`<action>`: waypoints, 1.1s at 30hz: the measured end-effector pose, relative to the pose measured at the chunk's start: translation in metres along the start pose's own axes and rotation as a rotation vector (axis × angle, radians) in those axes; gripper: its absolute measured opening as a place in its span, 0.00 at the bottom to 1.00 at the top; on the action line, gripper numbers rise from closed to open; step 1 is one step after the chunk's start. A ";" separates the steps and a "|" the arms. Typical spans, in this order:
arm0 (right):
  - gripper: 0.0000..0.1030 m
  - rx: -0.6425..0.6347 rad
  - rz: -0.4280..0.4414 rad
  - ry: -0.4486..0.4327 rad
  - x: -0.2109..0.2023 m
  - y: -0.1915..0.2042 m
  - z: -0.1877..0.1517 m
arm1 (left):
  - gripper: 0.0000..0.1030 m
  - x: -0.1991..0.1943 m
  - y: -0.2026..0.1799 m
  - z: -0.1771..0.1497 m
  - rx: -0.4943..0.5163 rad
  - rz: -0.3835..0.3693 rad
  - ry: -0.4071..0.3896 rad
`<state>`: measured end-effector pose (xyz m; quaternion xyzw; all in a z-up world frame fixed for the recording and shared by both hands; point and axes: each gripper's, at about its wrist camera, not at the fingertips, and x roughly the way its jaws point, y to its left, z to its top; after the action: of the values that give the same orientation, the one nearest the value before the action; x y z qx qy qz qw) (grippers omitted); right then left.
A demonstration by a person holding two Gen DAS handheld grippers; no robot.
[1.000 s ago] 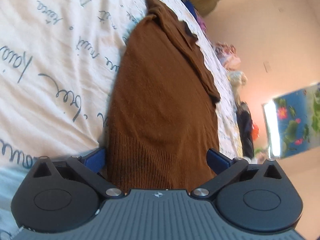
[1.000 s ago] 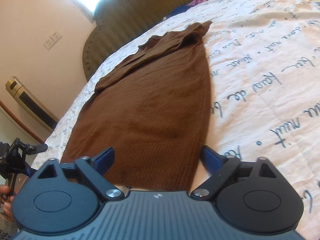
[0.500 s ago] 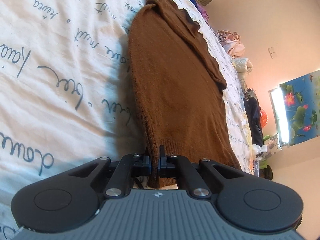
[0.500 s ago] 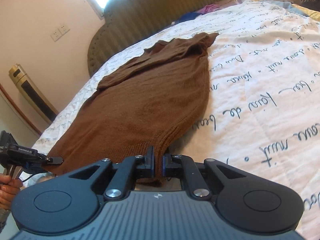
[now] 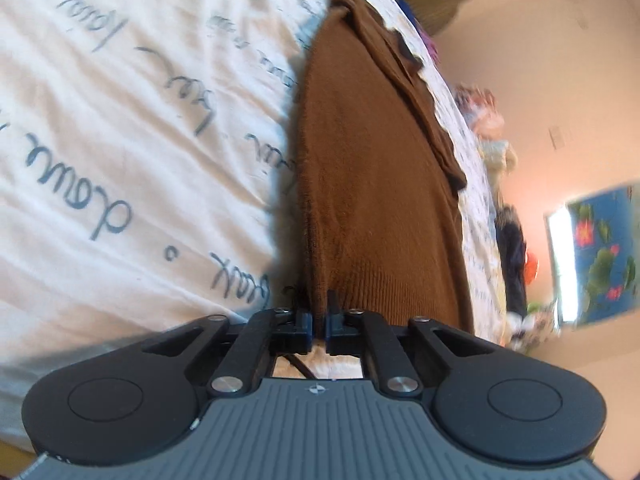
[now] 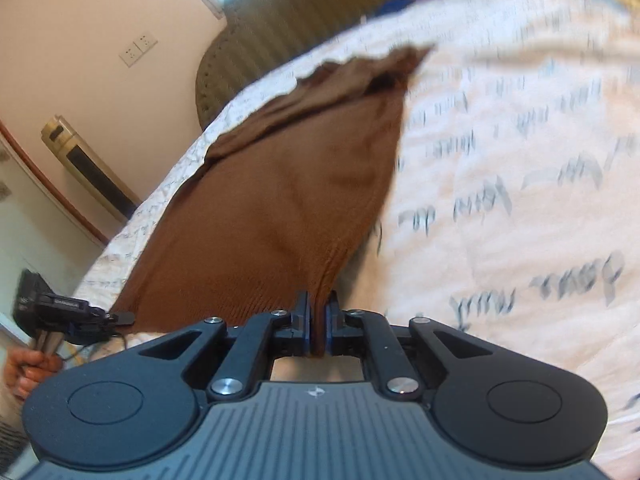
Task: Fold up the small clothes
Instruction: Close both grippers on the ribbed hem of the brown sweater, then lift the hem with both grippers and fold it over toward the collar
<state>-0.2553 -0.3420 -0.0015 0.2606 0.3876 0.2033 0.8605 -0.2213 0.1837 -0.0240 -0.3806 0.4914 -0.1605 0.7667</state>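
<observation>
Both the left gripper [image 5: 319, 322] and the right gripper [image 6: 318, 326] are pinching the ribbed hem of the brown sweater [image 5: 372, 184], stretching ahead of the fingers across the bed [image 5: 120, 140], likely for lifting the hem into a fold.

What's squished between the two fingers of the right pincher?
The ribbed hem of the brown sweater is clamped in the right gripper; nothing else sits there. The right wrist view shows it.
</observation>
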 end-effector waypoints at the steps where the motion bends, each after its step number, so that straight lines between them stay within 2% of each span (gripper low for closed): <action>1: 0.09 0.039 -0.004 -0.002 0.004 -0.005 -0.003 | 0.27 0.000 -0.003 0.002 0.004 -0.013 0.000; 2: 0.12 0.076 0.006 -0.021 0.004 -0.007 -0.005 | 0.37 0.001 -0.007 0.003 0.027 -0.043 0.009; 3: 0.16 0.090 0.007 -0.031 0.004 -0.007 -0.006 | 0.58 0.001 -0.012 0.004 0.041 -0.070 0.010; 4: 0.24 0.079 0.004 -0.038 0.003 -0.004 -0.007 | 0.74 0.002 -0.017 0.006 0.052 -0.088 0.012; 6: 0.40 0.063 -0.008 -0.074 -0.001 0.002 -0.010 | 0.83 0.008 -0.027 0.009 0.077 -0.080 0.025; 7: 0.53 0.063 -0.018 -0.091 -0.002 0.003 -0.011 | 0.82 0.010 -0.031 0.011 0.083 -0.068 0.024; 8: 0.61 0.059 -0.018 -0.100 -0.003 0.006 -0.012 | 0.79 0.011 -0.033 0.011 0.090 -0.057 0.016; 9: 0.62 0.049 -0.019 -0.107 -0.003 0.009 -0.012 | 0.60 0.013 -0.033 0.011 0.094 -0.038 0.017; 10: 0.63 0.040 -0.026 -0.112 -0.002 0.012 -0.012 | 0.24 0.015 -0.032 0.012 0.095 -0.014 0.029; 11: 0.57 0.029 -0.025 -0.107 0.000 0.014 -0.012 | 0.10 0.017 -0.027 0.013 0.084 0.007 0.039; 12: 0.44 0.009 -0.014 -0.105 0.002 0.017 -0.012 | 0.04 0.018 -0.022 0.013 0.076 0.010 0.039; 13: 0.04 -0.005 -0.019 -0.097 0.005 0.020 -0.013 | 0.06 0.018 -0.016 0.012 0.068 0.003 0.038; 18: 0.04 -0.073 -0.052 -0.122 0.003 0.032 -0.013 | 0.05 0.005 -0.018 0.009 0.097 -0.016 -0.003; 26: 0.04 -0.110 0.077 -0.171 -0.009 0.059 0.033 | 0.05 -0.006 -0.017 0.038 0.012 -0.193 -0.070; 33: 0.04 0.010 0.221 -0.219 0.003 0.038 0.103 | 0.05 0.002 -0.035 0.094 -0.065 -0.309 -0.189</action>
<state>-0.1797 -0.3406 0.0776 0.3268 0.2613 0.2652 0.8687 -0.1337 0.1989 0.0219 -0.4897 0.3577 -0.2238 0.7630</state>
